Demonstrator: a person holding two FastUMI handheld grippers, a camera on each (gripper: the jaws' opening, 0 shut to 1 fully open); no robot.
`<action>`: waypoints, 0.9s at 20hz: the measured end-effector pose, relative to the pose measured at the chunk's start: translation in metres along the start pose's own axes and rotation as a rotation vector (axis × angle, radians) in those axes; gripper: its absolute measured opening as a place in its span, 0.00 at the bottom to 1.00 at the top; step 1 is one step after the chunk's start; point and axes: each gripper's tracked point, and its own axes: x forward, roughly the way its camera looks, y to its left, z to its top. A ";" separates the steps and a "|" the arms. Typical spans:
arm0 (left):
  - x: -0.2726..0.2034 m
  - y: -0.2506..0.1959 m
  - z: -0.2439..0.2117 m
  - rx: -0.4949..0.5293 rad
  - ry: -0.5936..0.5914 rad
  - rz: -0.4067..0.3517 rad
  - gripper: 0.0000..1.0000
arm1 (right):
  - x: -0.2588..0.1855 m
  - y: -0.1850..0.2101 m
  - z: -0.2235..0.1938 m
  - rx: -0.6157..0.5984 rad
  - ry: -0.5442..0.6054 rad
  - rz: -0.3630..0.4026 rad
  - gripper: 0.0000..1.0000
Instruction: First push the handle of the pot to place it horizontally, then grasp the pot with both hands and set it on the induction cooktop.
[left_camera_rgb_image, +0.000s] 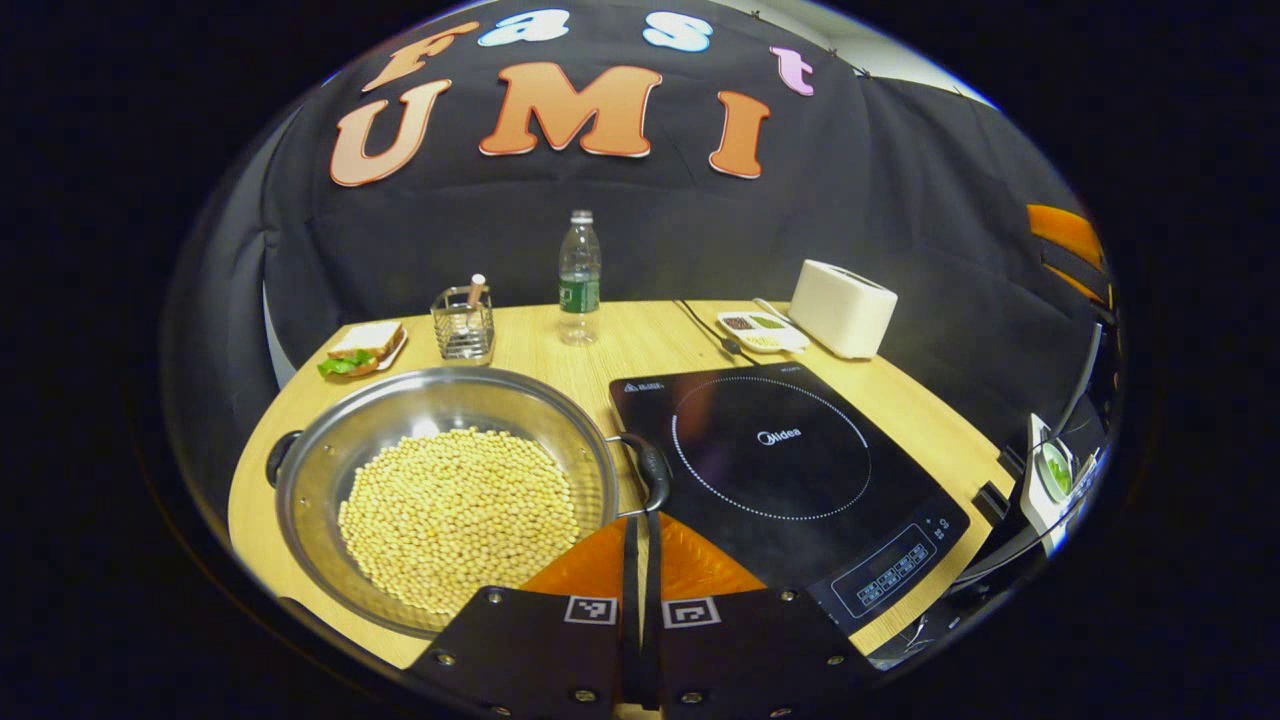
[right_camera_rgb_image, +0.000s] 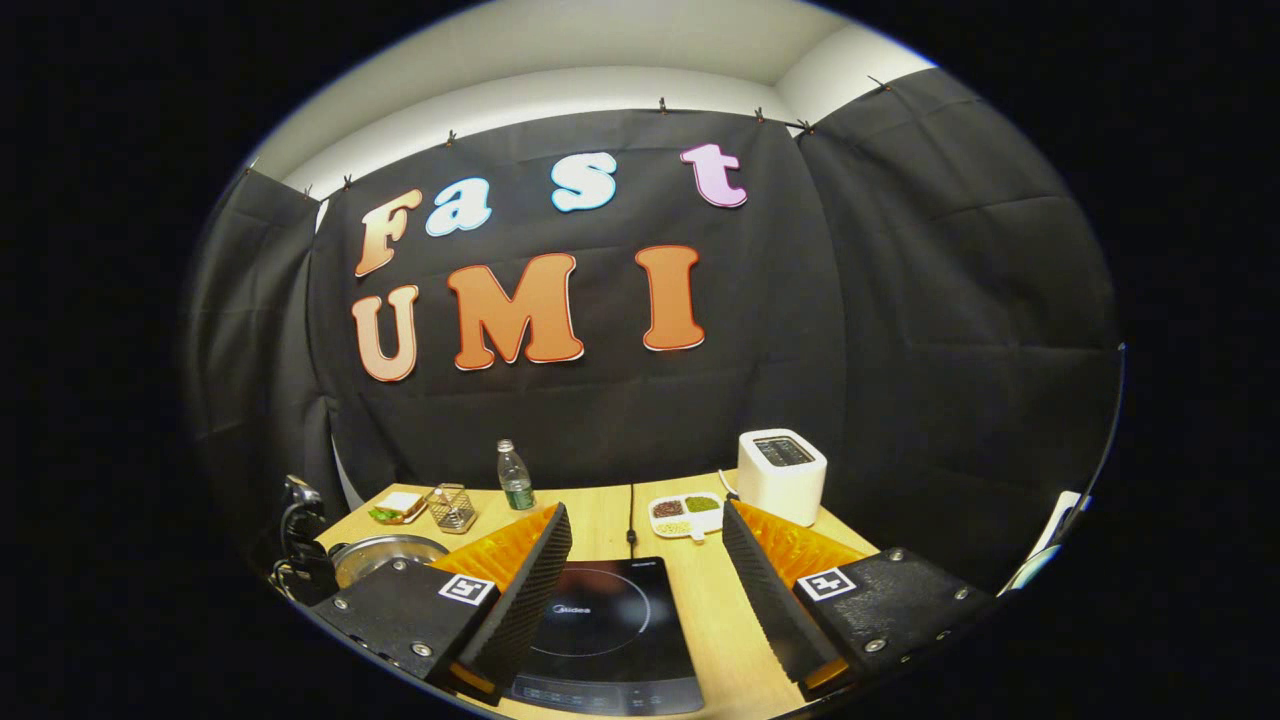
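A steel pot (left_camera_rgb_image: 330, 460) full of yellow beans sits on the wooden table, left of the black induction cooktop (left_camera_rgb_image: 780, 470). Its two dark handles stick out to the left (left_camera_rgb_image: 280, 455) and to the right (left_camera_rgb_image: 652, 470). My left gripper (left_camera_rgb_image: 641, 520) is shut with nothing held, its tips right at the near side of the right handle; I cannot tell whether they touch it. In the right gripper view, my right gripper (right_camera_rgb_image: 645, 560) hangs open above the cooktop (right_camera_rgb_image: 600, 630), with the pot (right_camera_rgb_image: 385, 555) off to the left.
Along the back of the table stand a sandwich on a plate (left_camera_rgb_image: 362, 347), a wire holder (left_camera_rgb_image: 464, 323), a water bottle (left_camera_rgb_image: 579, 280), a divided dish (left_camera_rgb_image: 760, 330) and a white toaster (left_camera_rgb_image: 842, 308). The cooktop's cable (left_camera_rgb_image: 705, 328) runs to the back.
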 end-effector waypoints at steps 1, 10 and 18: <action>-0.010 0.011 0.006 -0.001 -0.021 0.013 0.02 | 0.001 0.011 -0.004 0.005 0.007 0.012 0.94; -0.058 0.156 0.021 -0.058 -0.123 0.205 0.02 | 0.018 0.126 -0.078 0.005 0.160 0.137 0.99; -0.056 0.227 0.010 -0.070 -0.126 0.227 0.30 | 0.048 0.192 -0.139 -0.058 0.287 0.171 0.95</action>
